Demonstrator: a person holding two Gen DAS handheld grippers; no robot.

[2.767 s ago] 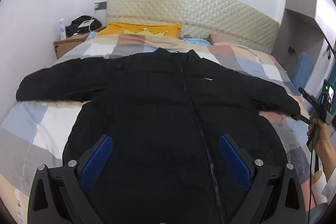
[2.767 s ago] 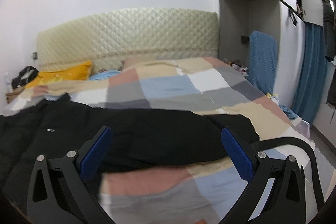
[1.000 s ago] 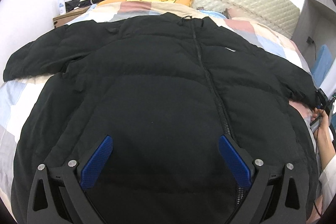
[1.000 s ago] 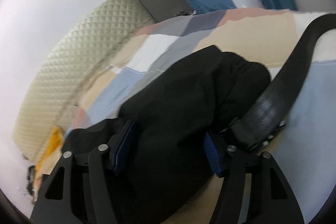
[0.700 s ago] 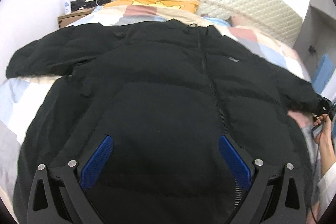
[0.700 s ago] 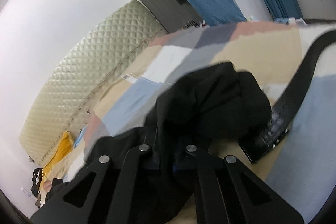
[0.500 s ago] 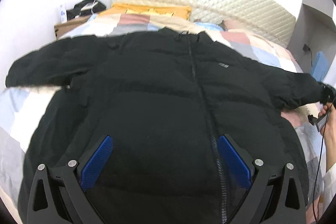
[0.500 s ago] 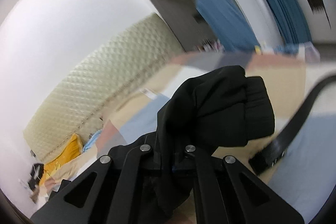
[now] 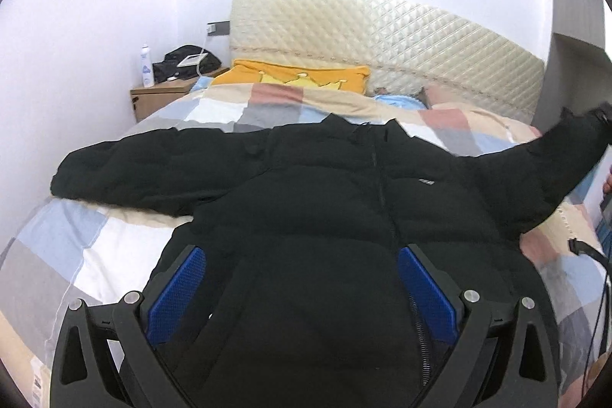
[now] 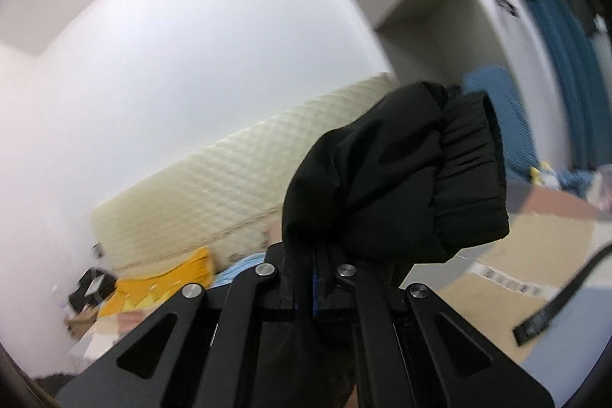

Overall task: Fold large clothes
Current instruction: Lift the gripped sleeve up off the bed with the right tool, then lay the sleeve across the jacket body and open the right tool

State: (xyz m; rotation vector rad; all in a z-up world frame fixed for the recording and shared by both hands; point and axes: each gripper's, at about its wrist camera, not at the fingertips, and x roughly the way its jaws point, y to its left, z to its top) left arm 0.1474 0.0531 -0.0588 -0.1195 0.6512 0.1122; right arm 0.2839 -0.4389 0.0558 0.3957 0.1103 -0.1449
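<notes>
Sleeve (image 10: 397, 178) lifted off quilt (image 9: 95, 247), right tool (image 10: 313, 274) clenched on puffy cuff; left tool (image 9: 302, 285) spread.

Black puffer jacket (image 9: 325, 217) flat, one sleeve (image 10: 401, 178) lifted.

The jacket (image 9: 325, 217) lies on the bed (image 9: 76, 247). The pillow (image 9: 302, 79) is far behind it, the nightstand (image 9: 160, 96) far left.

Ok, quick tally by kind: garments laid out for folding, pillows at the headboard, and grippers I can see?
Black puffer jacket: 1
Yellow pillow: 1
Pale blue pillow: 1
Grippers: 2, left gripper, right gripper clamped on the jacket's sleeve cuff
Total: 5
</notes>
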